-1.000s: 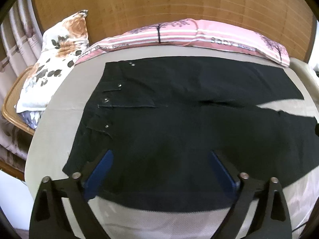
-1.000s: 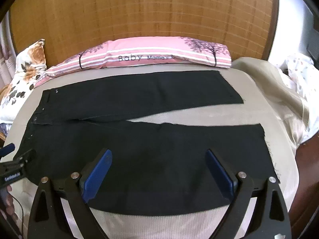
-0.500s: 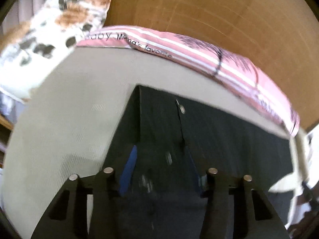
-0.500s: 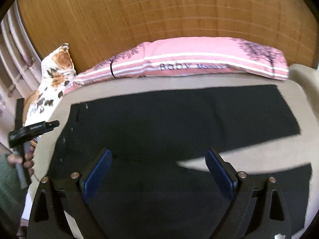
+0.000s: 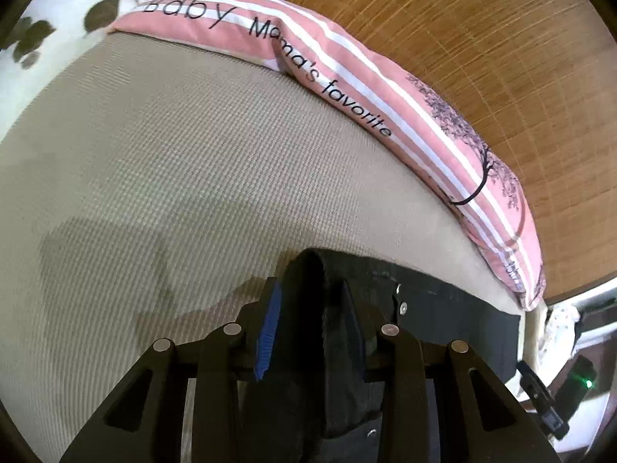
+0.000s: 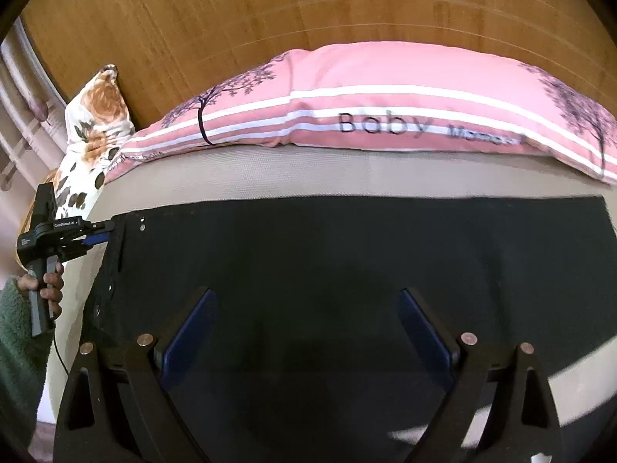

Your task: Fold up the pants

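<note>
Black pants [image 6: 347, 254] lie flat on the beige bed, with the waistband and its studs at the left. My left gripper [image 5: 310, 289] is at the far waistband corner [image 5: 308, 270]. Its jaws are closing, and a raised fold of the black cloth fills the gap between the blue pads. In the right wrist view the left gripper [image 6: 106, 231] pinches that same corner, held by a hand [image 6: 46, 285] in a green sleeve. My right gripper [image 6: 304, 297] hovers open over the far leg of the pants with nothing between its fingers.
A pink striped pillow [image 6: 385, 115] lies along the bed's far edge just beyond the pants, against a wooden headboard [image 6: 270, 11]. A floral pillow [image 6: 96, 127] sits at the far left. Bare beige bed cover [image 5: 173, 154] spreads left of the waistband.
Both grippers have moved across the pants toward the pink pillow. The left one rolled, reached the far waistband corner and narrowed from wide open onto the cloth. The right stays open.
</note>
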